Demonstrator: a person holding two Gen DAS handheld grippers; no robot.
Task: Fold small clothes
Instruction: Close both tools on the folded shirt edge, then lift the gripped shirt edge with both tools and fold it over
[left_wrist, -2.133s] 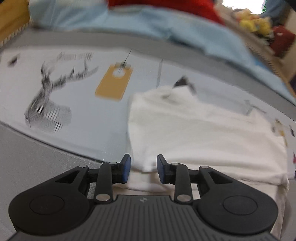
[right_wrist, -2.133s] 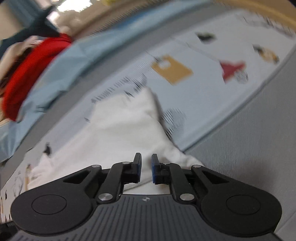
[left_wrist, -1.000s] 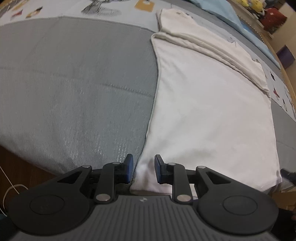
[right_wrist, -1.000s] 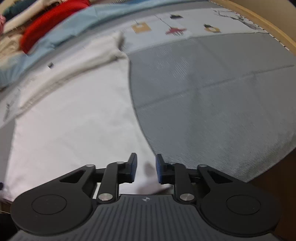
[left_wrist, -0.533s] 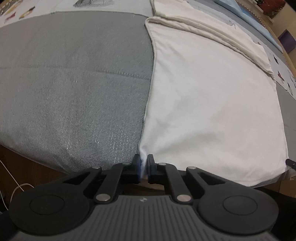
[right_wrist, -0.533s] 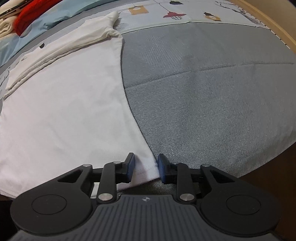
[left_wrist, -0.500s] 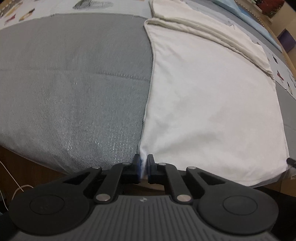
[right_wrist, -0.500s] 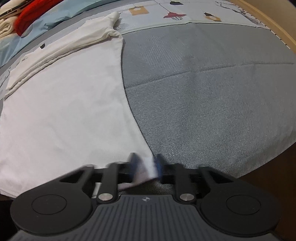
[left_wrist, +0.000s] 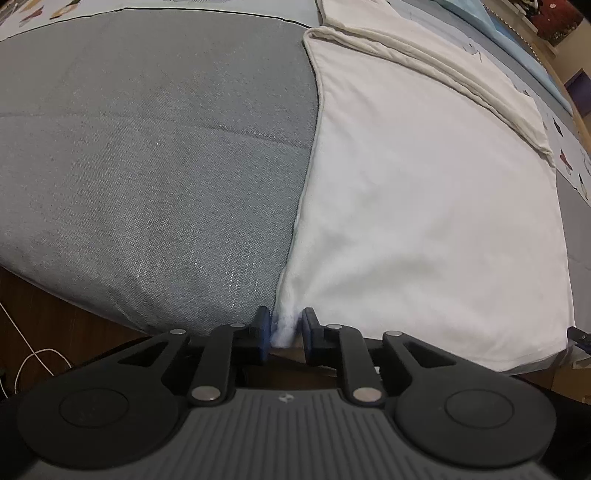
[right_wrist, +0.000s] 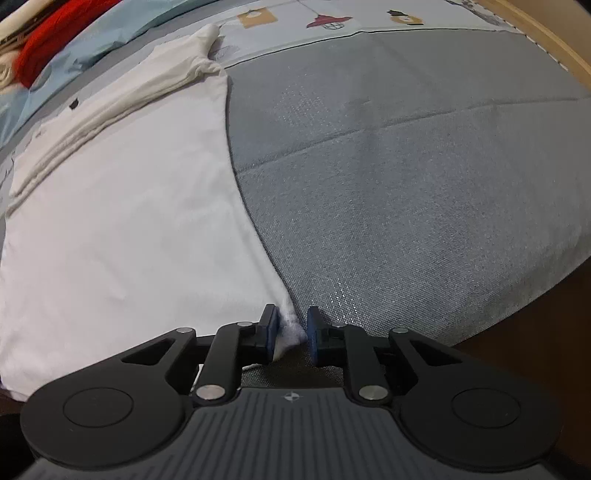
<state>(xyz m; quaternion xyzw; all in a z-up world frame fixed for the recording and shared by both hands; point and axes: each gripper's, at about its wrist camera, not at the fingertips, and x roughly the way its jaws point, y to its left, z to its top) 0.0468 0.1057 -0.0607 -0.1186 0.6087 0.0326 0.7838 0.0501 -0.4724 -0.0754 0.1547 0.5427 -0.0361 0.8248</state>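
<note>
The white garment (left_wrist: 424, 206) lay spread flat across the grey bedcover (left_wrist: 147, 155), its far part already doubled back into a thick layered band, its near hem hanging at the bed's edge. The left gripper (left_wrist: 283, 330) had the near left corner bunched between its blue pads (left_wrist: 263, 326), though the right-hand pad stood a little off the cloth, so the pinch looked loose rather than fully clamped. The right gripper (right_wrist: 290, 334) was at the opposite near corner, its jaws parted, with the corner tuft resting against the left pad (right_wrist: 271, 330) only and bare cover showing beside the other. To my eye, the step in hand was taking both near corners for the next fold away from the edge. Doing it well would mean closing firmly on both layers at each corner before lifting, raising the two corners together and level so the hem stayed straight, and carrying them over to land squarely on the folded band (right_wrist: 110, 99) without dragging the cloth askew.
</note>
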